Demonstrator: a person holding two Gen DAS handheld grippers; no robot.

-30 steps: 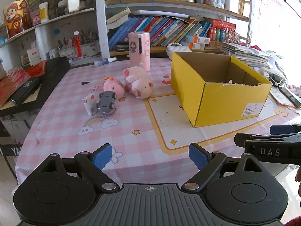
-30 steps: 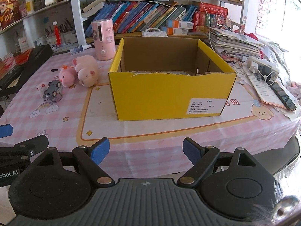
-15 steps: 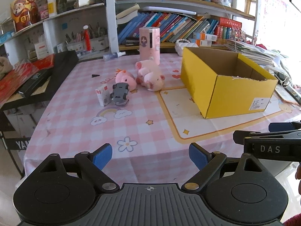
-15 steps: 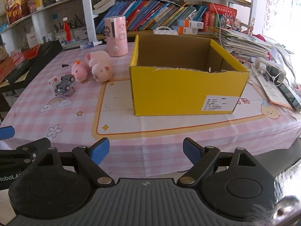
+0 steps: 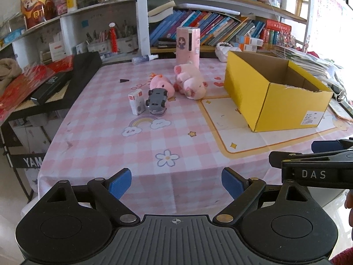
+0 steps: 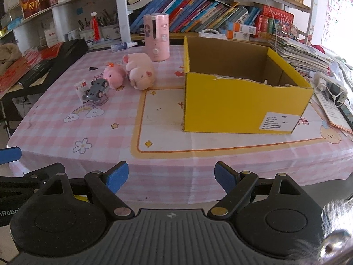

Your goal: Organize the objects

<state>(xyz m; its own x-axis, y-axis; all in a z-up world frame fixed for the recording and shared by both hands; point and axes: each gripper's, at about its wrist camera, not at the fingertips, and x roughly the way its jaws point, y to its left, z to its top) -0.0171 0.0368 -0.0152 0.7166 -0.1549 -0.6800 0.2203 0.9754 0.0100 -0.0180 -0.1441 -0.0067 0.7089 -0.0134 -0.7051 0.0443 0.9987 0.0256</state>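
Note:
An open yellow cardboard box (image 5: 278, 97) (image 6: 242, 101) stands on the right of the pink checked table (image 5: 136, 145). Left of it lie a large pink pig plush (image 5: 190, 81) (image 6: 140, 71), a small pink plush (image 5: 161, 85) (image 6: 114, 75), a grey toy car (image 5: 157, 99) (image 6: 96, 88) and a small white box (image 5: 136, 101) (image 6: 80, 88). A pink cylinder (image 5: 188, 45) (image 6: 156, 37) stands behind them. My left gripper (image 5: 176, 182) and right gripper (image 6: 171, 176) are open and empty, off the table's near edge.
Bookshelves (image 5: 216, 26) run behind the table. Black cases and red packets (image 5: 53, 79) lie on a side surface at left. Stacked papers (image 6: 304, 53) and a power strip (image 6: 331, 88) sit right of the box. The right gripper's arm (image 5: 317, 172) shows in the left wrist view.
Both grippers have pulled back from the table; the objects look smaller and farther, and the table's near edge now shows. Nothing on the table moved.

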